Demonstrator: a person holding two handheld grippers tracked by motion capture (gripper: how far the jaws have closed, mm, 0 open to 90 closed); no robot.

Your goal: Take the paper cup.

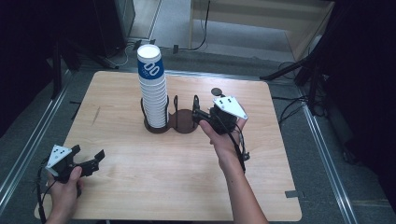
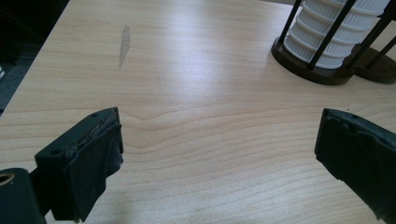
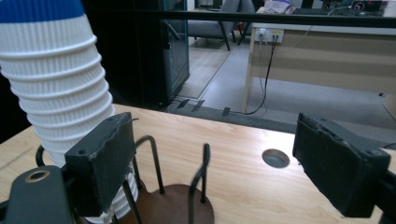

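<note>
A light wooden bench (image 1: 154, 186) with rounded corners is seen from above, with a person's two forearms reaching in from the near edge. Toward the far middle of the bench stands a dark brown cup holder (image 1: 170, 121) made of two round bases joined side by side, each ringed by thin black upright rods. The left base carries a tall stack of paper cups (image 1: 152, 88), white and ribbed, with the topmost cup showing a blue band and an open white mouth. The stack leans slightly and rises well above the rods. The right base (image 1: 187, 122) holds no cups.

The right claw (image 1: 200, 115), held in the person's right hand (image 1: 224, 140), hovers just beside the vacant right base, pointing toward the cup stack. Its jaws are spread wide apart and grip nothing. In the right gripper view, the two black jaws frame the vacant base (image 3: 173, 205) and its rods, with the ribbed cup stack (image 3: 60, 98) close on the left and a small round hole (image 3: 275, 157) in the bench farther off.

The left claw (image 1: 88, 159), held in the left hand (image 1: 65, 186), sits near the front left corner of the bench, well apart from the holder. Its jaws are also spread wide and hold nothing. In the left gripper view, bare wood lies between the jaws, a grey smudge (image 2: 124, 44) marks the bench, and the holder's loaded base (image 2: 313, 70) appears at upper right.
</note>
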